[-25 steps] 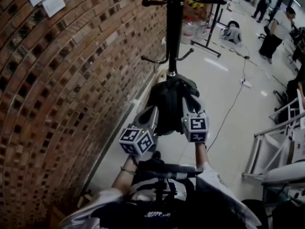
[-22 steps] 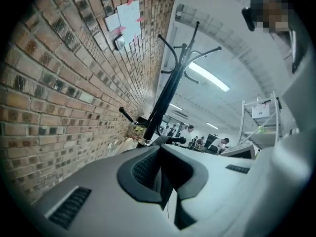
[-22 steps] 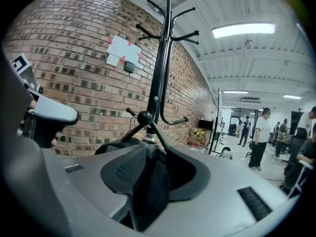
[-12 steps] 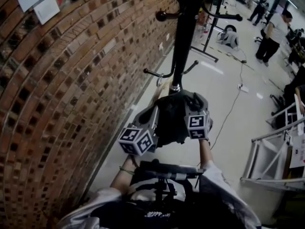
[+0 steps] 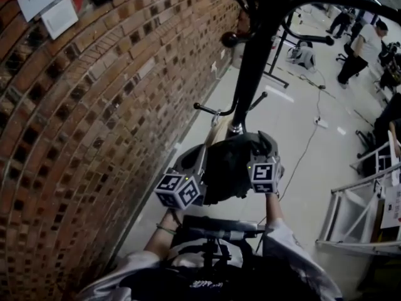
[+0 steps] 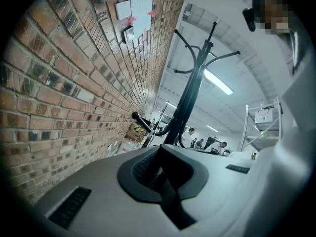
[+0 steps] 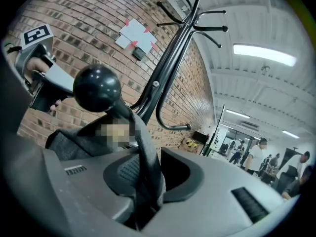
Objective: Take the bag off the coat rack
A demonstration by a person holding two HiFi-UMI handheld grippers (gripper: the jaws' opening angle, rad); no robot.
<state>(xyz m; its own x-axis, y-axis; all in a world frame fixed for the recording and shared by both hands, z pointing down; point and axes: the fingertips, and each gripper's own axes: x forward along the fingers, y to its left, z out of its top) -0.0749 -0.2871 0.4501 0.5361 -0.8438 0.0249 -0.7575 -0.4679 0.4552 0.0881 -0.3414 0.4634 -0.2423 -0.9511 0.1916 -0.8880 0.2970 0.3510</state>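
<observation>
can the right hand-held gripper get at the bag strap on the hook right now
Likely yes: the bag strap already runs between the closing jaws of the right hand-held gripper, just below the hook's ball end, with nothing in the way.

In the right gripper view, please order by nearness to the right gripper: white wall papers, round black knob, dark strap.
1. Dark grey fabric strap: between the closing jaws of the right gripper.
2. Round black knob: just beyond, upper left.
3. White paper sheets: high on brick wall.

Rack [image 5: 253, 61] top — off-pic, head view
</observation>
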